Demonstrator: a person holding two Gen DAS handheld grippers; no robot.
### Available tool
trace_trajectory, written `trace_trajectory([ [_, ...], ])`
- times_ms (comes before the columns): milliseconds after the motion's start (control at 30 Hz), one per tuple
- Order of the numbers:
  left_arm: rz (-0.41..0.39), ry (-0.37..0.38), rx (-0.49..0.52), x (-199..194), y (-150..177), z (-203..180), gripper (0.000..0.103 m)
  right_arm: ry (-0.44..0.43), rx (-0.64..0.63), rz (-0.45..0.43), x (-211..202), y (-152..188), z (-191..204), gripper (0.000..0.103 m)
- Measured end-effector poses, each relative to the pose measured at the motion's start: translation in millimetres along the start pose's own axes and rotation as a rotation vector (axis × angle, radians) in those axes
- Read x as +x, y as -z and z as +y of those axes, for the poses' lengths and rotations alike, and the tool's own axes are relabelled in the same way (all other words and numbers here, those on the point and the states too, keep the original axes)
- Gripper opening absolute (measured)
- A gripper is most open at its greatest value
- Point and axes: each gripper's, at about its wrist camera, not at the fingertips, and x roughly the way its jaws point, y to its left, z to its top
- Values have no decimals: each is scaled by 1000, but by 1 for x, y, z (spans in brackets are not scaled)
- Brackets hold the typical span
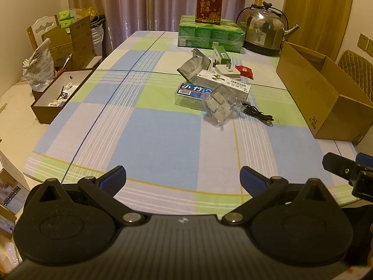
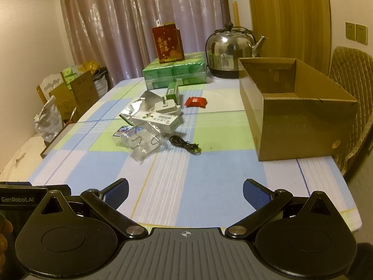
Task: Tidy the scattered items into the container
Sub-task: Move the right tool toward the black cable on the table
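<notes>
Scattered items lie mid-table: a clear plastic packet (image 1: 218, 106) (image 2: 142, 143), a blue-labelled clear case (image 1: 191, 93) (image 2: 127, 130), a long white box (image 1: 221, 84) (image 2: 158, 119), a white plug adapter (image 1: 228, 70) (image 2: 166, 107), a black cable (image 1: 257, 114) (image 2: 185, 144), a red sachet (image 1: 244, 71) (image 2: 196, 102), a small green box (image 1: 221, 54) (image 2: 172, 91) and a silver foil bag (image 1: 192, 66) (image 2: 145, 102). The open cardboard box (image 1: 326, 107) (image 2: 296, 128) stands at the right. My left gripper (image 1: 183, 178) and right gripper (image 2: 185, 193) are open and empty above the near table edge.
A green pack (image 1: 209, 35) (image 2: 174, 73) with a red carton (image 1: 208, 4) (image 2: 168, 43) on top and a steel kettle (image 1: 263, 30) (image 2: 229, 51) stand at the back. A brown tray (image 1: 46, 114) sits off the left edge. A chair (image 2: 349, 81) is behind the box.
</notes>
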Motion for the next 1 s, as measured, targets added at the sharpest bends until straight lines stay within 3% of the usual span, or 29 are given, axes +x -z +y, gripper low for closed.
trace_trajectory([
  [433, 4, -115, -161, 2, 1, 2, 102, -3, 4, 17, 3, 3, -2, 101],
  [700, 14, -111, -145, 7, 3, 1, 102, -14, -28, 36, 12, -1, -5, 101],
  [867, 6, -127, -118, 10, -2, 5, 102, -4, -157, 34, 26, -7, -1, 101],
  [1000, 5, -113, -60, 19, -7, 9, 102, -45, -248, 57, 44, -15, -1, 101],
])
